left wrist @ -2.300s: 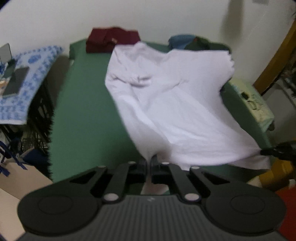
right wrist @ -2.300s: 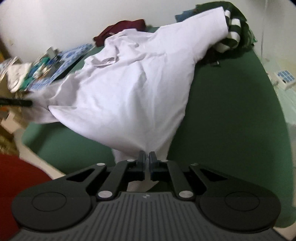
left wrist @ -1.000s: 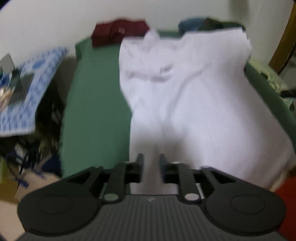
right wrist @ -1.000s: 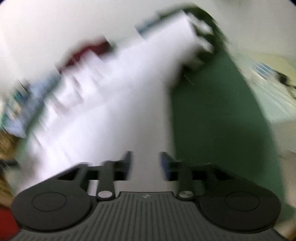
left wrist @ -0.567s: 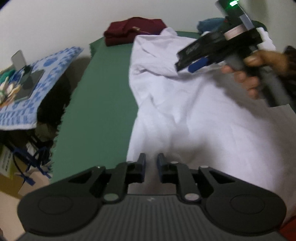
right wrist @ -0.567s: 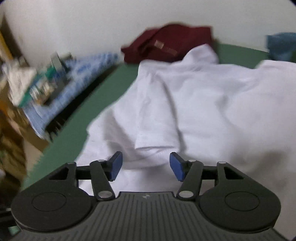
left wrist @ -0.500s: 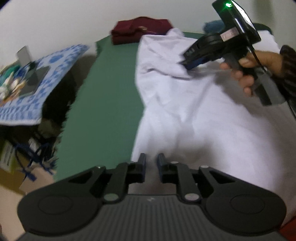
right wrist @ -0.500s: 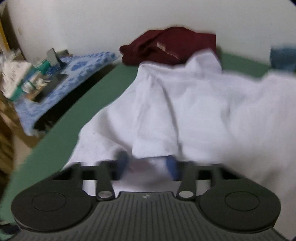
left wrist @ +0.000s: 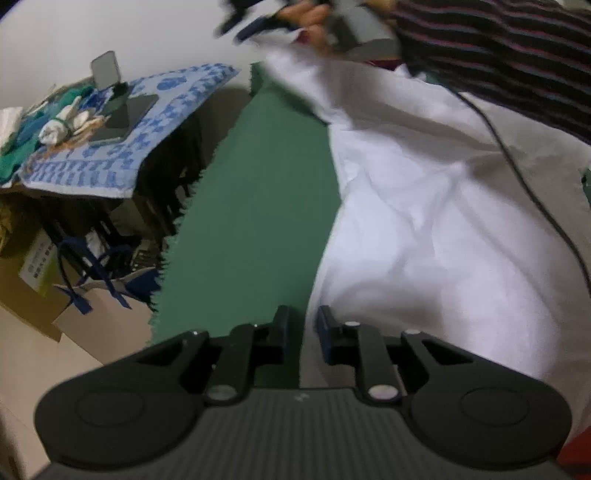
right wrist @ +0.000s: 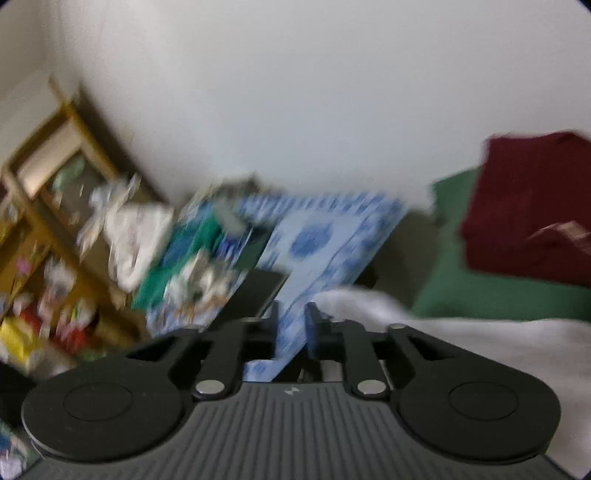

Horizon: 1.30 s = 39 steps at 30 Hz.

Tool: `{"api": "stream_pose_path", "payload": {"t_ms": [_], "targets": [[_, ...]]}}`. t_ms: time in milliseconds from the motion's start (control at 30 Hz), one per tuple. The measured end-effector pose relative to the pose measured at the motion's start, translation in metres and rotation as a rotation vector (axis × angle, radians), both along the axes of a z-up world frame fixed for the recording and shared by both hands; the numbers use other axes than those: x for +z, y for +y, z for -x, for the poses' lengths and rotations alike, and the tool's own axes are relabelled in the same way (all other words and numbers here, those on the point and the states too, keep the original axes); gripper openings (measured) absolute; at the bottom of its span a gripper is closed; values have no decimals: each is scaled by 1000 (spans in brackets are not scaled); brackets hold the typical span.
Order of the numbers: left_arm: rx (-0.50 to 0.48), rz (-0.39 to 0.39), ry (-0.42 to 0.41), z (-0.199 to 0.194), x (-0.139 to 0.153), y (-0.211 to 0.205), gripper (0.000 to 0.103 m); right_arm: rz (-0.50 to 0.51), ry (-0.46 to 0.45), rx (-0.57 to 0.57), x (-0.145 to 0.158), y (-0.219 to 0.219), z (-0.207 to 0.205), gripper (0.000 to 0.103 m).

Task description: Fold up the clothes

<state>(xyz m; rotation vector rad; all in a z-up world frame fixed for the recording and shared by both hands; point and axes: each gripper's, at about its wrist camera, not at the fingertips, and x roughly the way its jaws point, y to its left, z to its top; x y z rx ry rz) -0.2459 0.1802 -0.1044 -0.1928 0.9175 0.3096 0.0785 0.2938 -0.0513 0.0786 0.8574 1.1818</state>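
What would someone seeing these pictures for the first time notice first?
The big white shirt spread over the green surface fills the right half of the left wrist view, with a hand and a striped sleeve reaching across its top. The left gripper sits at the shirt's near edge. In the blurred right wrist view, a folded maroon garment lies at the far right.

A blue patterned cloth (left wrist: 147,122) holds a phone (left wrist: 127,114); cardboard boxes (left wrist: 33,280) sit below

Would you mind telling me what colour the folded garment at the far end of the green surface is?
Dark maroon: the folded garment shows best in the right wrist view.
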Motion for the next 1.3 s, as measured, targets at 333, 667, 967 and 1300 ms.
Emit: {"api": "stream_pose_path", "payload": {"t_ms": [333, 667, 967, 1300], "targets": [[-153, 25, -17, 10, -1, -20, 15, 56, 18, -94, -27, -124, -16, 56], [-82, 17, 46, 24, 3, -3, 0, 133, 11, -115, -62, -61, 10, 3], [-119, 43, 58, 35, 6, 3, 0, 110, 51, -77, -48, -51, 19, 40], [-262, -2, -142, -5, 57, 22, 1, 258, -89, -654, -65, -338, 46, 47]]}}
